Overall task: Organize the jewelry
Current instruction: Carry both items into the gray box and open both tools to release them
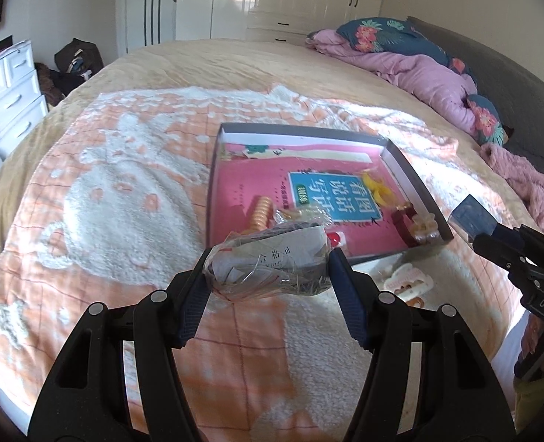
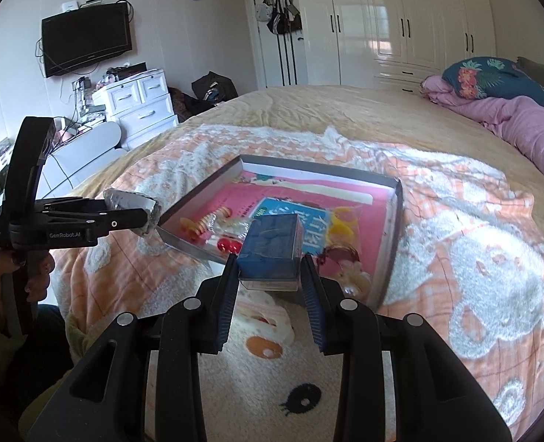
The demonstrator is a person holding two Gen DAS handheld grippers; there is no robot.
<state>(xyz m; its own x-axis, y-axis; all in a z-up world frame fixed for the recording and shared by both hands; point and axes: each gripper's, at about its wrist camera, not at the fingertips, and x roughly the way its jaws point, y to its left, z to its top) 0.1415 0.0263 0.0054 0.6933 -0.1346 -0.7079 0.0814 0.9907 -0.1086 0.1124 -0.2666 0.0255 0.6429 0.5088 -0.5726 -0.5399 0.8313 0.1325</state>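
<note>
Both held above the tray [image 2: 393,235] for sorting: left gripper [image 1: 268,276] jaws clamp crumpled plastic bag [image 1: 272,265]; right gripper [image 2: 270,276] jaws clamp blue box [image 2: 270,246].

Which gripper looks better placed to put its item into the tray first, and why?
Probably the right gripper: its blue box already hangs at the tray's near edge, while the left gripper's plastic packet sits short of it.

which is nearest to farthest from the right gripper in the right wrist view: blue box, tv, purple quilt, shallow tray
1. blue box, clamped in the right gripper
2. shallow tray, just beyond it on the bed
3. purple quilt, far right
4. tv, on the far left wall
</note>
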